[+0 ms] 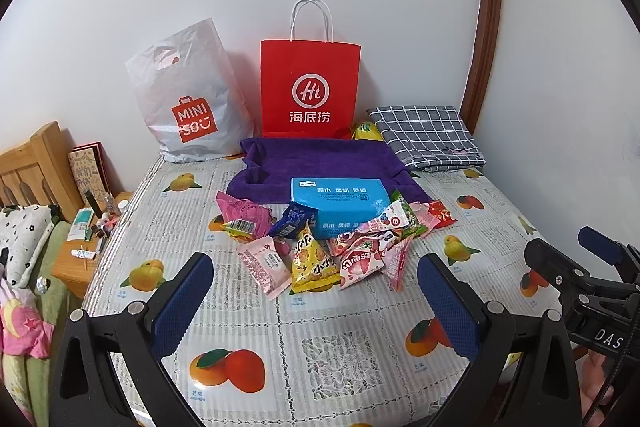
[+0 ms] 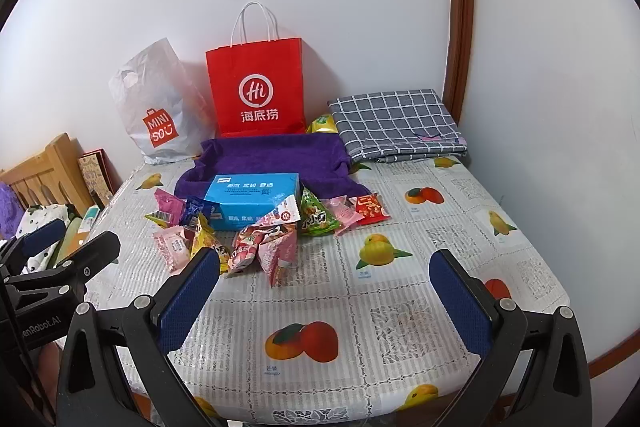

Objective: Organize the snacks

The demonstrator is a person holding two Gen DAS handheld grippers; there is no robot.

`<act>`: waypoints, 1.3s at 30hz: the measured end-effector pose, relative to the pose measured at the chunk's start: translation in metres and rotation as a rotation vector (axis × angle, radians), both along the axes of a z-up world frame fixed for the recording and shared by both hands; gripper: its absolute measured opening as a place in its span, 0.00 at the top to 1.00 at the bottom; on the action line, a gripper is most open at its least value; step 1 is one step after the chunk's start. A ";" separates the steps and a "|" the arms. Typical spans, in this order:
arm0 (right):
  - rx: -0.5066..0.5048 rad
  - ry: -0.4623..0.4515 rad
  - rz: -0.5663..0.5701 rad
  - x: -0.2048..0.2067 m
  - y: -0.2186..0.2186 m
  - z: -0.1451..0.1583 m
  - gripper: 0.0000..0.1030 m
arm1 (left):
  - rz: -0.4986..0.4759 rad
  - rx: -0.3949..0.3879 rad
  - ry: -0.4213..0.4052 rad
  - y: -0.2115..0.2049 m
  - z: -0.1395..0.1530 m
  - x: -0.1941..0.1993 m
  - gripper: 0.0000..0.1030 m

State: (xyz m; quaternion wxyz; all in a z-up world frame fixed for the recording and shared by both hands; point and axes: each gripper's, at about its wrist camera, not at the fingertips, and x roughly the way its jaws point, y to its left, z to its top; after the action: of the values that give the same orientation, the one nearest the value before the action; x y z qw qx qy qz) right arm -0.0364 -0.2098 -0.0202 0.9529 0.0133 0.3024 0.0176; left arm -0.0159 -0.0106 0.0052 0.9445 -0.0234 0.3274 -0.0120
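On the table, near its middle, the snacks lie in a loose heap against a blue box. Behind them the red bag leans on the wall, probably as a container. The left gripper and right gripper hover apart, holding nothing, so sorting seems not begun.

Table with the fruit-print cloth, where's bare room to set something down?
Free: the near half of the fruit-print tablecloth, between the snack packet pile and both grippers, and the right side below the folded checked cloth. Crowded: around the blue tissue box.
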 end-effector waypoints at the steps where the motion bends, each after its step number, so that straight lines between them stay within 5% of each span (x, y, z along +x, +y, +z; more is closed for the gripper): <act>1: -0.001 0.000 0.000 0.000 0.000 0.000 0.00 | 0.000 -0.001 -0.001 0.001 0.000 -0.001 0.00; 21: 0.040 0.007 0.016 0.011 0.002 -0.003 0.00 | -0.022 0.017 -0.001 -0.003 -0.003 0.012 0.00; 39: 0.055 0.100 -0.006 0.087 -0.044 -0.075 0.04 | 0.044 0.013 0.124 0.040 -0.073 0.076 0.01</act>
State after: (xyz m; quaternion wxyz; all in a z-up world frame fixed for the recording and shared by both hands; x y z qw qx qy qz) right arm 0.0502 -0.2538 -0.0952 0.9359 0.0413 0.3491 0.0226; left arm 0.0597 0.0293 -0.0682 0.9226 -0.0249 0.3847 0.0122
